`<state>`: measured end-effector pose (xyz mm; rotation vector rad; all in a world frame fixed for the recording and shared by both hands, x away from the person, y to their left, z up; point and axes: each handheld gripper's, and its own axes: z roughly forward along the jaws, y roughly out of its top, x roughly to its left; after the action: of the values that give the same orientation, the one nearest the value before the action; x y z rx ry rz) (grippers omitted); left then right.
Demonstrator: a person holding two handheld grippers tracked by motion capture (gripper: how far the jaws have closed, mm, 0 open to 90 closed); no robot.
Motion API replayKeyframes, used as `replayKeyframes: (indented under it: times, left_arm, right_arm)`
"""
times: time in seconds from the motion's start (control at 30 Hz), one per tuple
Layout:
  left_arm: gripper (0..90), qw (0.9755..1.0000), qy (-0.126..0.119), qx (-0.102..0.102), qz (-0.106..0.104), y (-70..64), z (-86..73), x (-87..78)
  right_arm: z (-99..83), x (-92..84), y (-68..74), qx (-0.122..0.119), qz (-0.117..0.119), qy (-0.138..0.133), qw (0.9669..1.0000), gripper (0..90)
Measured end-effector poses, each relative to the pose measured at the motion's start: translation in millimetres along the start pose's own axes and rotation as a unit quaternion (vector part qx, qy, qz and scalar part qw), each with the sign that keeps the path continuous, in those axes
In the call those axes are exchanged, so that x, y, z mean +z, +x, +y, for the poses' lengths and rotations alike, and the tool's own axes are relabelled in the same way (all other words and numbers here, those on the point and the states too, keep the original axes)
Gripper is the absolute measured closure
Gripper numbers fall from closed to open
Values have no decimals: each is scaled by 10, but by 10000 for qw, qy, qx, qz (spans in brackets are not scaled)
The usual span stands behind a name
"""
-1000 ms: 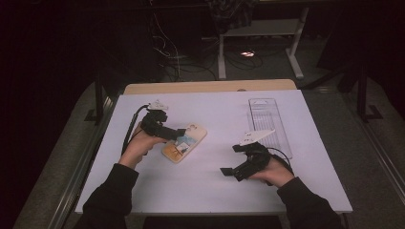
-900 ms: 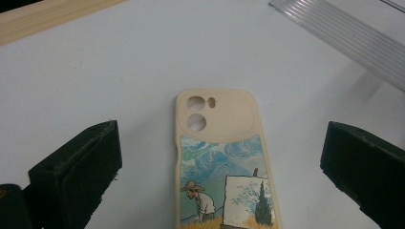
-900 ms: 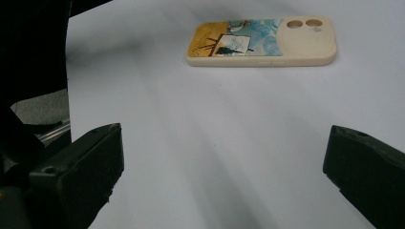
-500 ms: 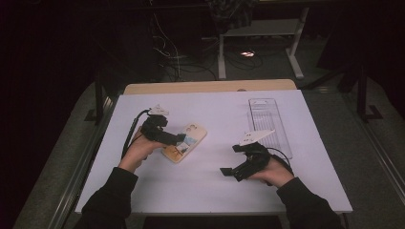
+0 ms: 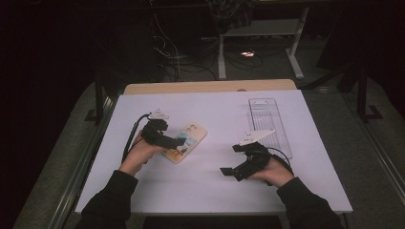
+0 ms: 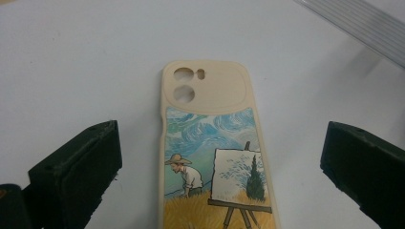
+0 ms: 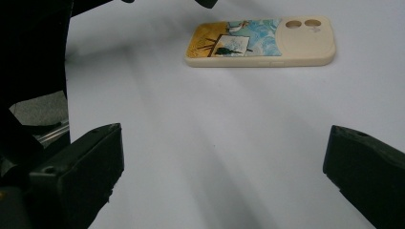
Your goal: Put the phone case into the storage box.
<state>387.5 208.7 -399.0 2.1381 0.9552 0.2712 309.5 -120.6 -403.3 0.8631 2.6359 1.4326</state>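
A cream phone case (image 5: 192, 137) with a painted scene of a painter and an easel lies face down on the white table (image 5: 215, 109), left of centre. My left gripper (image 5: 177, 142) hovers over its near end, open, with one jaw on each side of the phone case (image 6: 215, 157) and a clear gap to both. The left gripper (image 6: 222, 162) holds nothing. My right gripper (image 5: 230, 160) rests low at the right front of the table, open and empty. In the right gripper view, the right gripper (image 7: 224, 162) points across bare table at the phone case (image 7: 260, 40) farther off.
A clear ribbed plastic tray (image 5: 267, 119) lies at the back right of the table, and its edge shows as a clear tray (image 6: 363, 24) in the left gripper view. A wooden board (image 5: 210, 86) lines the far edge. Dark floor with cables and table legs lies beyond.
The left hand and its gripper have drawn back slightly toward the near edge over the phone case. The right gripper has stayed in place.
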Motion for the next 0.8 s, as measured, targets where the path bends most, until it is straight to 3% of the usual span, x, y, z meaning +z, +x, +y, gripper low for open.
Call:
replayKeyframes:
  times: [0.37,0.8]
  left_arm:
    - [0,9997,146,168,49,-16,-64,93]
    - [0,9997,217,64,103,-45,-136,168]
  right_arm:
    - [1,-2,-4,6,12,-5,10000,0]
    - [0,-2,-1,12,11,-17,10000,0]
